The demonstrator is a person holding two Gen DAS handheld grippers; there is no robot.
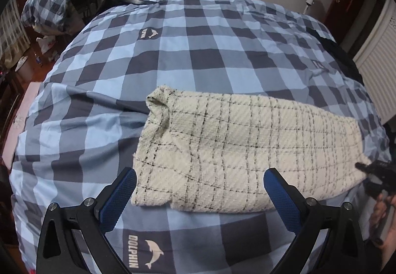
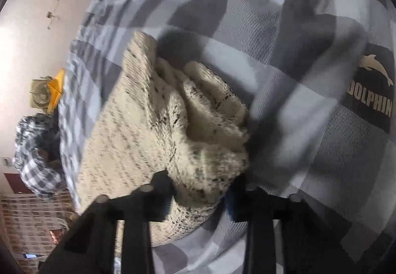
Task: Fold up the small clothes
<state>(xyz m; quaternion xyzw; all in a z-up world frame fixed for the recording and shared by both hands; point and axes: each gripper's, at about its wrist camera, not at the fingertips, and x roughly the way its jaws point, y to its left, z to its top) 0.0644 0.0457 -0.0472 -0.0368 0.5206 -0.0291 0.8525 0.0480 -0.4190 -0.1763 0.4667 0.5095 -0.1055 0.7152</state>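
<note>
on the checked bed cover (image 1: 198, 34) lies the cream knit top (image 1: 237, 150), thick, soft and floppy. right gripper (image 2: 200, 193) pinches its bunched end. left gripper (image 1: 200, 191) hangs wide apart, holding nothing. grab the edges, since the middle would sag.

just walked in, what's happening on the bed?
A person is folding a cream checked knit garment on a blue plaid duvet, one hand-held gripper per hand. The right hand-held gripper is clamped on a bunched end of the knit, which bulges between its fingers. The left hand-held gripper hangs open above the near edge, holding nothing. The garment already lies as a rough rectangle, so a fold looks under way.
</note>
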